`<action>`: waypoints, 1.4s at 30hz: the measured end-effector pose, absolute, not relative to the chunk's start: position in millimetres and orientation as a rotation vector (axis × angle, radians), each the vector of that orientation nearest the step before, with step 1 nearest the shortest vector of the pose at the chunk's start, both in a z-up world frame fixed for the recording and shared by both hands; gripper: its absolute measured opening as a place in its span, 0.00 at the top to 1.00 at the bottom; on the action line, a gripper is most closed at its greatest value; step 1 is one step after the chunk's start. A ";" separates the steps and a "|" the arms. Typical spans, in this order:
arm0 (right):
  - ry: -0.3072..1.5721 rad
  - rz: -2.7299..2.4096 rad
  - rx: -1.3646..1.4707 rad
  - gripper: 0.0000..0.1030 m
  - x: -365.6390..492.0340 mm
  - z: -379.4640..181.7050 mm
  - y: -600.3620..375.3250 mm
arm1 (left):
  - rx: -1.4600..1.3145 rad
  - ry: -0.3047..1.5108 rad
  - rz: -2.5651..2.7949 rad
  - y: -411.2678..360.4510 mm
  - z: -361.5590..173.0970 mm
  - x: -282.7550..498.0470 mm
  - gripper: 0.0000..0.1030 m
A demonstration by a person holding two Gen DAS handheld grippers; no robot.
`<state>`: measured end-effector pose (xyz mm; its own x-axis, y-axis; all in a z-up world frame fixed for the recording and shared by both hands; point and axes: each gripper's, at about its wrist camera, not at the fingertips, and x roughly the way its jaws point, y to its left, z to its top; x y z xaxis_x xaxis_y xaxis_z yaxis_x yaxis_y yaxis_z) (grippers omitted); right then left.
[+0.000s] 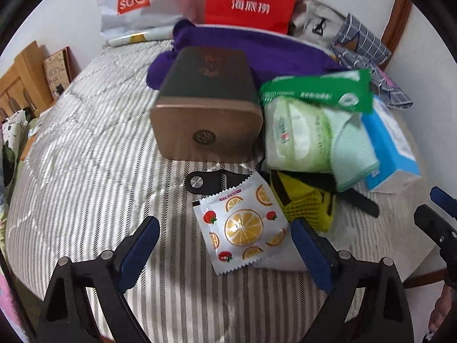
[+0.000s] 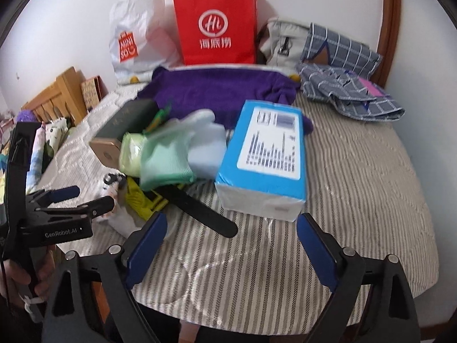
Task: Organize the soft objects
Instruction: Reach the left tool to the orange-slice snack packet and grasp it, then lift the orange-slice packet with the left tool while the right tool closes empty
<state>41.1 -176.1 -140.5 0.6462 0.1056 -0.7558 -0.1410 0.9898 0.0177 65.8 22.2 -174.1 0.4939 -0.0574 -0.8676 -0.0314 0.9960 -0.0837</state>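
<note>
Here the soft things lie piled on the striped counter [image 2: 357,171]: an orange-print sachet [image 1: 242,228] sits between the spread fingers of the left tool [image 1: 225,243], and the blue tissue pack [image 2: 265,154] lies just ahead of the right tool [image 2: 231,240], also spread and empty.

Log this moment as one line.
left tool: open, empty, above orange-print sachet | right tool: open, empty, near blue box | soft items piled on striped table
</note>
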 end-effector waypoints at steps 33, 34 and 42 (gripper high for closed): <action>0.942 0.200 -0.165 0.38 82.3 -211.0 -116.1 | -0.119 1.012 -0.032 91.4 -178.3 63.7 0.91; 0.942 0.189 -0.146 0.42 83.0 -211.2 -117.1 | -0.120 1.012 -0.029 92.7 -178.4 64.1 0.91; 0.939 0.193 -0.169 0.86 77.3 -205.9 -119.5 | -0.159 1.005 -0.045 99.8 -177.3 62.9 0.91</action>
